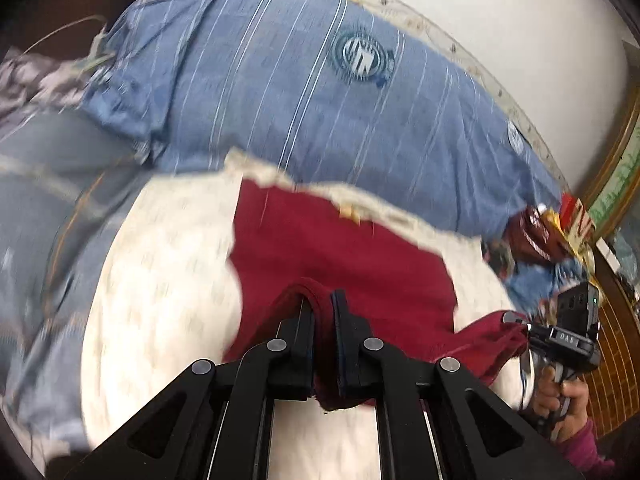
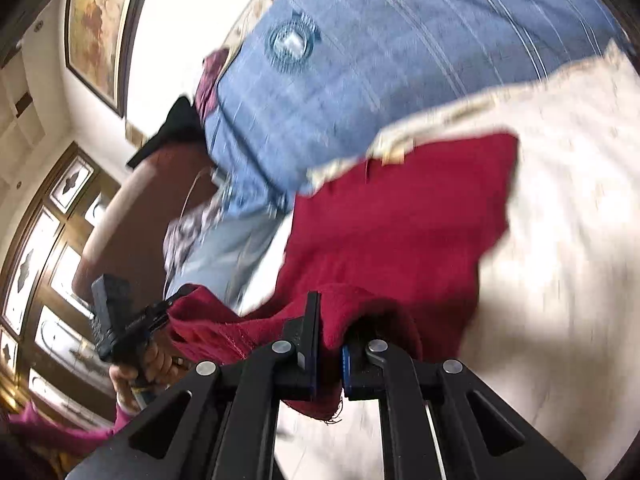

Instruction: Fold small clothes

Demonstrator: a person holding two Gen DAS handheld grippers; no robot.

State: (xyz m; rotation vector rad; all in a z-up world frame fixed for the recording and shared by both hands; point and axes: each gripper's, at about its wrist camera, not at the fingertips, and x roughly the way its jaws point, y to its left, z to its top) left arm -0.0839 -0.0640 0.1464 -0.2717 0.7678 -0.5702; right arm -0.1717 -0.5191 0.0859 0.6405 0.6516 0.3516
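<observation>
A dark red cloth (image 1: 340,248) lies spread on a cream quilted cover (image 1: 160,280); it also shows in the right wrist view (image 2: 400,216). My left gripper (image 1: 322,300) is shut on the cloth's near edge, which is lifted off the cover. My right gripper (image 2: 330,320) is shut on another part of the same near edge, also lifted. Each gripper shows in the other's view: the right one at the far right (image 1: 520,322), the left one at the lower left (image 2: 176,300), both with red cloth pinched. Both views are motion-blurred.
A blue striped pillow (image 1: 320,92) with a round emblem lies behind the cloth, also in the right wrist view (image 2: 380,52). Grey-blue bedding (image 1: 48,208) sits at the left. Colourful packets (image 1: 560,220) lie at the right. A wooden headboard (image 2: 132,216) and a framed picture (image 2: 96,24) stand beyond.
</observation>
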